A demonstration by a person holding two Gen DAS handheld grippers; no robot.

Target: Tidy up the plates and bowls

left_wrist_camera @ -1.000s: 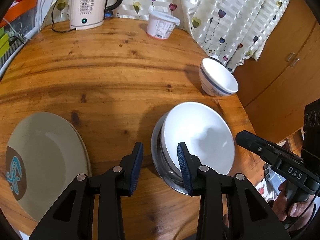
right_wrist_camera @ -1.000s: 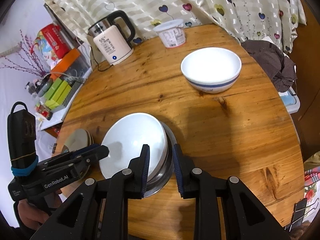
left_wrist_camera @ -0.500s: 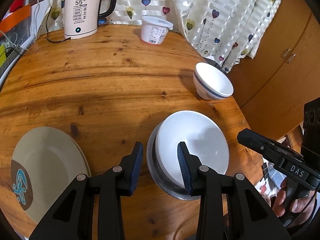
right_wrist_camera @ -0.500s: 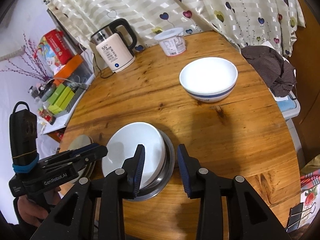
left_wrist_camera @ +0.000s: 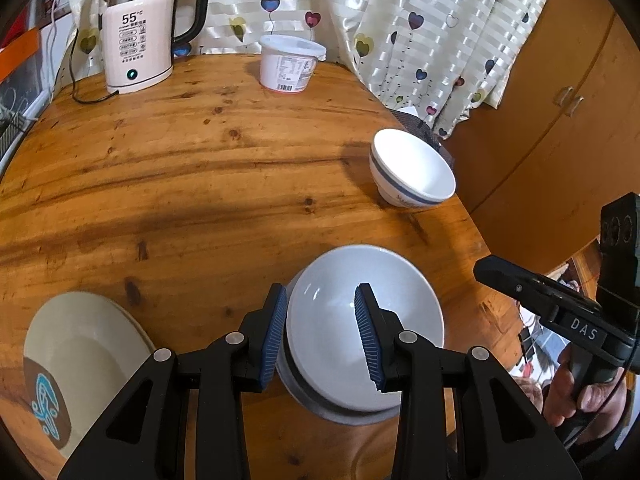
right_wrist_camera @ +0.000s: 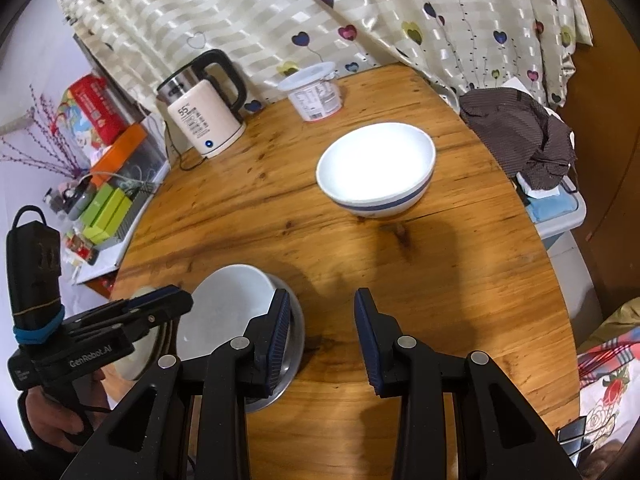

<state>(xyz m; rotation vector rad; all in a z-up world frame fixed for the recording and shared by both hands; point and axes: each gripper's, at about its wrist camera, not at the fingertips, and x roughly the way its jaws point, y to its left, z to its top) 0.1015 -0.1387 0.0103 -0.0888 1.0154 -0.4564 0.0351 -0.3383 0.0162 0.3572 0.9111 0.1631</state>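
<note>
Round wooden worktop (left_wrist_camera: 208, 184), mostly bare across the middle. Kettle (left_wrist_camera: 138, 36) and lidded white tub (left_wrist_camera: 290, 64) stand at the far edge by the curtain (left_wrist_camera: 420, 28).

White bowl (left_wrist_camera: 364, 332) sits upright, mouth up, nested in a metal bowl (left_wrist_camera: 348, 414) at the near edge; only the metal rim shows. Blue-banded bowl (right_wrist_camera: 376, 172) stands upright close to the right edge, well apart from the stack, with bare wood between.

Beige plates (left_wrist_camera: 80, 364) lie stacked flat at the near left edge, partly cut off by the frame and the gripper body.

Left gripper (left_wrist_camera: 320, 334): jaws partly apart, empty, hovering over the white bowl's left rim. Right gripper (right_wrist_camera: 322, 338): jaws partly apart, empty, bare wood between them, the stack just to their left. Round items, so no long axis.
</note>
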